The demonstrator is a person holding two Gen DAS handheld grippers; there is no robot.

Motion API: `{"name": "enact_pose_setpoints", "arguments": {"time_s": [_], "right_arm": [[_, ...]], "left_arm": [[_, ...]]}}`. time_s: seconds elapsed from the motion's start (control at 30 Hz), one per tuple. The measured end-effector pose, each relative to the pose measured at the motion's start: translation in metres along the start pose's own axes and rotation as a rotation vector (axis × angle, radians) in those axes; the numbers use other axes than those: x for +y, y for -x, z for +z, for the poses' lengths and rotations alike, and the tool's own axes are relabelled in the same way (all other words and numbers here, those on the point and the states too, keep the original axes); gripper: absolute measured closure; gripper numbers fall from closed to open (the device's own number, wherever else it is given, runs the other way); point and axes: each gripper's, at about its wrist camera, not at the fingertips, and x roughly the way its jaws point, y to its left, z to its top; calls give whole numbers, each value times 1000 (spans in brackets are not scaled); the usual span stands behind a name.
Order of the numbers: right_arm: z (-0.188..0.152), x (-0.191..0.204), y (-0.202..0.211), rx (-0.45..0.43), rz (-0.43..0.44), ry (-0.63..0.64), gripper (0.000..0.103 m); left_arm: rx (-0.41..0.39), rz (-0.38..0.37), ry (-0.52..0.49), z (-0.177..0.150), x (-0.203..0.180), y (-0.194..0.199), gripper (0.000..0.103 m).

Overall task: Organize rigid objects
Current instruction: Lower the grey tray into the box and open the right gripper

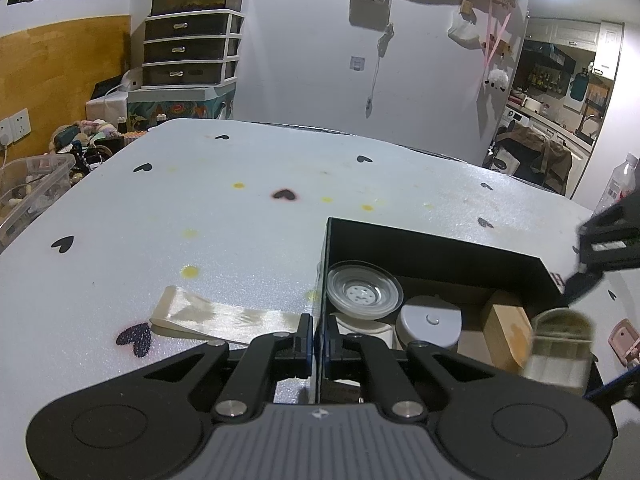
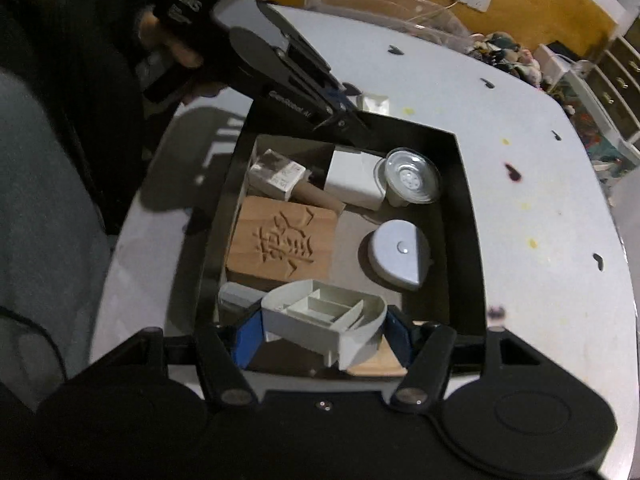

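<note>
A black open box (image 2: 466,216) stands on the white table and shows in the left wrist view (image 1: 440,246) too. Inside lie a carved wooden block (image 2: 284,240), a clear round dish (image 2: 410,178), a grey teardrop-shaped case (image 2: 400,252), a white box (image 2: 354,178) and a small printed pack (image 2: 276,174). My right gripper (image 2: 322,334) is shut on a white divided plastic container (image 2: 324,320), held over the box's near edge. My left gripper (image 1: 319,332) is shut on the box's left wall (image 1: 322,280), and shows in the right wrist view (image 2: 344,110).
A cream ribbon strip (image 1: 224,316) lies on the table left of the box. A pink item (image 1: 622,338) lies right of it. A clear storage bin (image 1: 28,192) and drawers (image 1: 192,46) stand beyond the table's left edge.
</note>
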Motion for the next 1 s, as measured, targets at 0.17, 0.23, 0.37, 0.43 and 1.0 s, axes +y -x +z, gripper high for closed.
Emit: {"name": "enact_pose_setpoints", "arguments": {"time_s": [0.17, 0.23, 0.37, 0.43, 1.0], "right_arm": [[2, -6, 2, -20, -62, -21, 8], [0, -9, 4, -23, -60, -35, 9], [-2, -12, 11, -29, -70, -52, 13], [-5, -14, 16, -40, -70, -67, 16], [-3, -15, -15, 80, -70, -124, 71]], "left_arm": [[2, -2, -4, 0, 1, 0, 98], [4, -3, -6, 1, 0, -1, 98], [4, -2, -5, 1, 0, -1, 98], [4, -2, -6, 1, 0, -1, 98], [5, -2, -6, 2, 1, -1, 98]]}}
